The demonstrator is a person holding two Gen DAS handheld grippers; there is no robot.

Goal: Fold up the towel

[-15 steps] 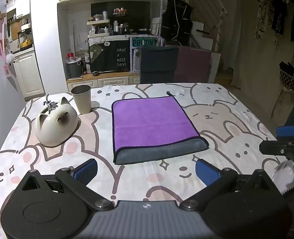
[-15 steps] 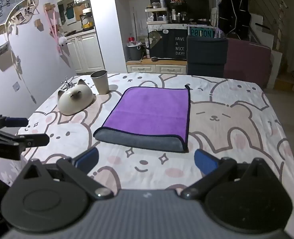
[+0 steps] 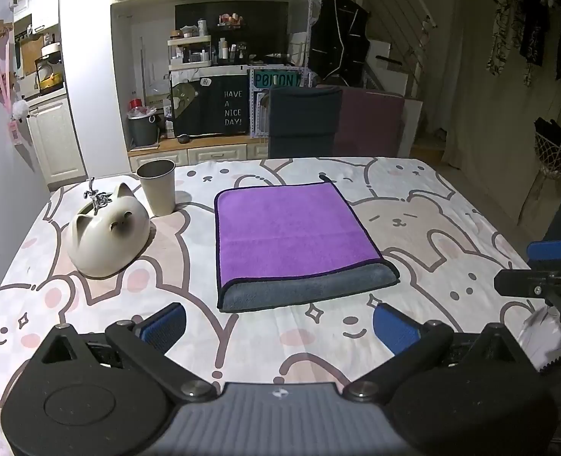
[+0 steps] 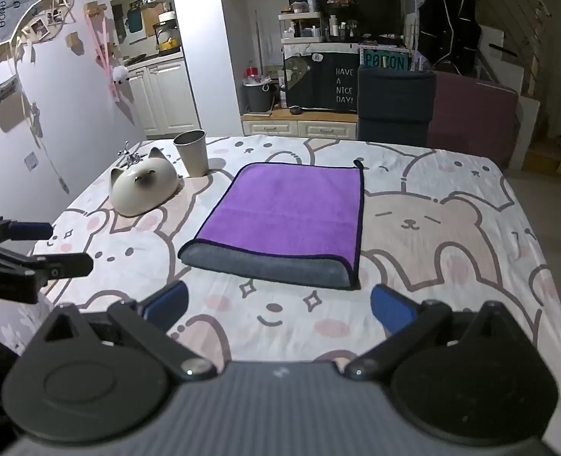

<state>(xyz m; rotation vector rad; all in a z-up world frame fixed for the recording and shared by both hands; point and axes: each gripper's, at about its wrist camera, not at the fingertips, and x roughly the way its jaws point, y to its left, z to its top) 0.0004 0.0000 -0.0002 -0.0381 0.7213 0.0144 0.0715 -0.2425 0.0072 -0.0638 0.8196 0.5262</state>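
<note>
The purple towel (image 3: 291,228) is lying folded mid-table, grey fold nearest. Both the left gripper (image 3: 280,323) and right gripper (image 4: 280,306) are hovering spread, empty; each should be pinching 1 near corner squarely.

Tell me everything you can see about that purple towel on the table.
The purple towel lies flat on the cartoon-bear tablecloth, folded once: purple face up, grey underside showing at the rounded fold along its near edge. It looks like plush microfibre with dark stitched trim, and a small hanging loop sticks out at the far right corner. A faint crease crosses its middle. Nothing touches it; both grippers' fingers are short of it.
</note>
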